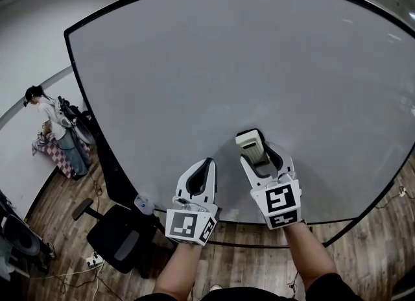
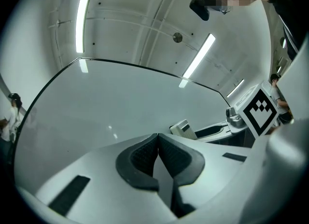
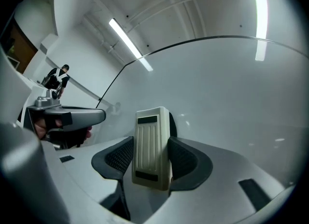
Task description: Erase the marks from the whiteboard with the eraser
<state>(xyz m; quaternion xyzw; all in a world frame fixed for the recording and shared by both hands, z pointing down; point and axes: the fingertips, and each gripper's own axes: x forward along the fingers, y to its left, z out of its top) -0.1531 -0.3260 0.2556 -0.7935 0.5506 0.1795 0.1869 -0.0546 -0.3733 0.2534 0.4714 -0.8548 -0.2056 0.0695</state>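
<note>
Because the cream ribbed plastic eraser [image 3: 150,146] looks light, stiff and slick-shelled, the right gripper [image 1: 259,154] pinching its long sides seems the sound hold. It sits near six o'clock on the large glossy whiteboard [image 1: 227,66]. The left gripper [image 1: 206,170], at seven o'clock, is closed on nothing.

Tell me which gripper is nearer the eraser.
Right. The right gripper is clamped on the eraser; the left gripper, shut and empty, sits apart to its left.
</note>
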